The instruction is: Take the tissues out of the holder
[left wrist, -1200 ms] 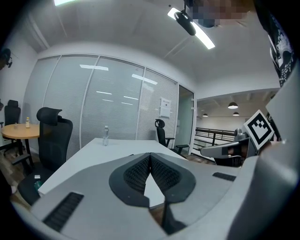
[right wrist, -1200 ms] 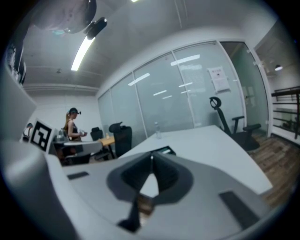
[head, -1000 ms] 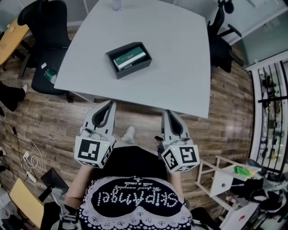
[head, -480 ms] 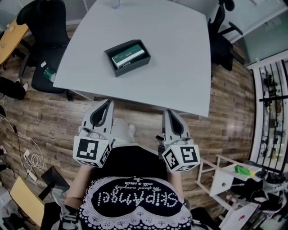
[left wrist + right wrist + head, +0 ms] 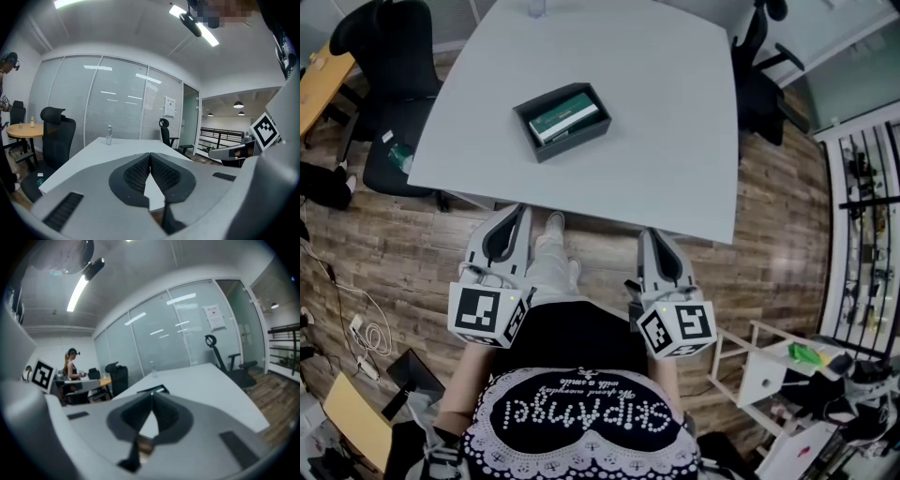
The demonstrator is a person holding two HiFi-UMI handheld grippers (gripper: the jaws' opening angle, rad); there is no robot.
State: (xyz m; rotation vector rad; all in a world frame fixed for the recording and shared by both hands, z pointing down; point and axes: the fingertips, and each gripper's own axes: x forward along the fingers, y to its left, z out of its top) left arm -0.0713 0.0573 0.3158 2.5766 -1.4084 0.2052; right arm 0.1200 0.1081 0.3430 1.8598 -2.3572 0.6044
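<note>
Office — glass partition walls, swivel chairs, white meeting table, wood-plank floor.

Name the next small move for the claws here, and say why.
Probably carry the left claw forward over the table toward the holder, opening it on the way. Both it and the right claw are shut and empty, short of the table's near edge, while the tissues lie in the holder, somewhat nearer the left claw.

Tissues lie in the holder on the table, a bottle well behind.
</note>
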